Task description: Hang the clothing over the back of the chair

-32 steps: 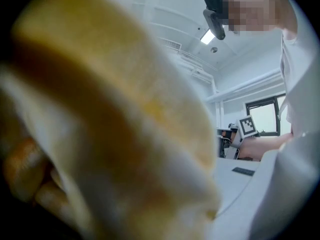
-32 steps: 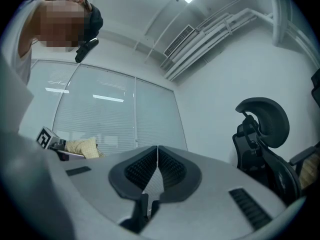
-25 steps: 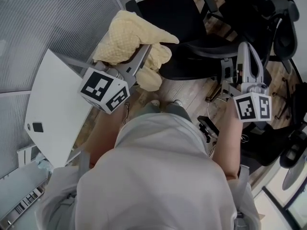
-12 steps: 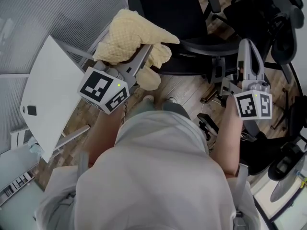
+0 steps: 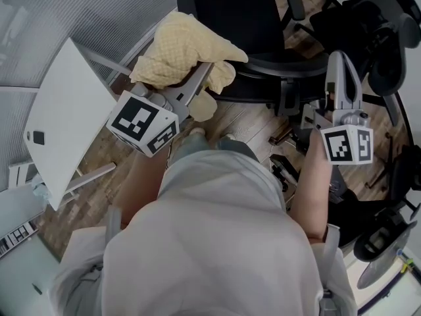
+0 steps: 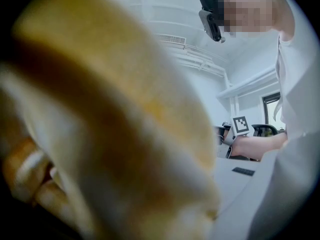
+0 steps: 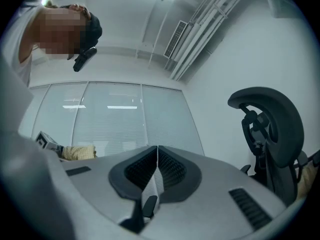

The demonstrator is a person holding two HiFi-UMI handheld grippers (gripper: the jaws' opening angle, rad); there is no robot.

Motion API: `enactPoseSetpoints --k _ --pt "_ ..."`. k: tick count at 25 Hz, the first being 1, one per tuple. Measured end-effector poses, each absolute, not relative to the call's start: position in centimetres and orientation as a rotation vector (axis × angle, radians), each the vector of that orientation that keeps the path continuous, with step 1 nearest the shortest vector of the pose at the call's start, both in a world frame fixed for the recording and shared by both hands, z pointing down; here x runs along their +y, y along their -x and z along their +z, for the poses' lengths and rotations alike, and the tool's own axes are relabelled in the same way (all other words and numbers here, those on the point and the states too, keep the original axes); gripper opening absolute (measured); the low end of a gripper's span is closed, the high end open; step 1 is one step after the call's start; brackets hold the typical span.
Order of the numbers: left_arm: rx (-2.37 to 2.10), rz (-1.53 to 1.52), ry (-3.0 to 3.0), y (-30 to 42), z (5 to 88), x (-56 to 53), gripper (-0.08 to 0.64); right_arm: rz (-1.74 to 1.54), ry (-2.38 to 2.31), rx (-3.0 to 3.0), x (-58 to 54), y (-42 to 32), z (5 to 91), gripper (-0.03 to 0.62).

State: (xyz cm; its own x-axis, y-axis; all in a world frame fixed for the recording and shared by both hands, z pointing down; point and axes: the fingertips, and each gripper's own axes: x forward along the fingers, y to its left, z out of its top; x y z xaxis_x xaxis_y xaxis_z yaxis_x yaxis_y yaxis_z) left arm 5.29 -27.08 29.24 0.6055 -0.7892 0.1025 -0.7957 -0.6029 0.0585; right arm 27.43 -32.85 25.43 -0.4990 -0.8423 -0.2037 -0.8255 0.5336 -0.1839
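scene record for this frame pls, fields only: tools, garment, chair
left tool: shut on yellow garment; cloth fills its view
right tool: shut, empty
garment state: bunched, held up off the floor, not on the chair yet
target: black office chair, just beyond the garment, seat bare
other: white table at left

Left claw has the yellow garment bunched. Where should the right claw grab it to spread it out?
Probably the loose flap at the right edge of the yellow garment, approached from the right. The garment is bunched over the left claw, and that flap dangles free on the side facing the right claw, which is shut and empty: open it first.
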Motion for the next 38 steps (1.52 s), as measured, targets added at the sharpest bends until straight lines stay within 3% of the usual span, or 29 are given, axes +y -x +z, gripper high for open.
enactPoseSetpoints --k 14,38 --pt "-1.229 0.148 -2.801 -7.6 28.2 -27.1 0.049 -0.077 1.396 2.462 -32.7 -29.2 24.8 0.023" --pt "-0.596 0.208 -3.031 -9.4 26.9 -24.5 0.049 -0.001 1.576 2.422 -29.9 -26.4 23.0 0.022"
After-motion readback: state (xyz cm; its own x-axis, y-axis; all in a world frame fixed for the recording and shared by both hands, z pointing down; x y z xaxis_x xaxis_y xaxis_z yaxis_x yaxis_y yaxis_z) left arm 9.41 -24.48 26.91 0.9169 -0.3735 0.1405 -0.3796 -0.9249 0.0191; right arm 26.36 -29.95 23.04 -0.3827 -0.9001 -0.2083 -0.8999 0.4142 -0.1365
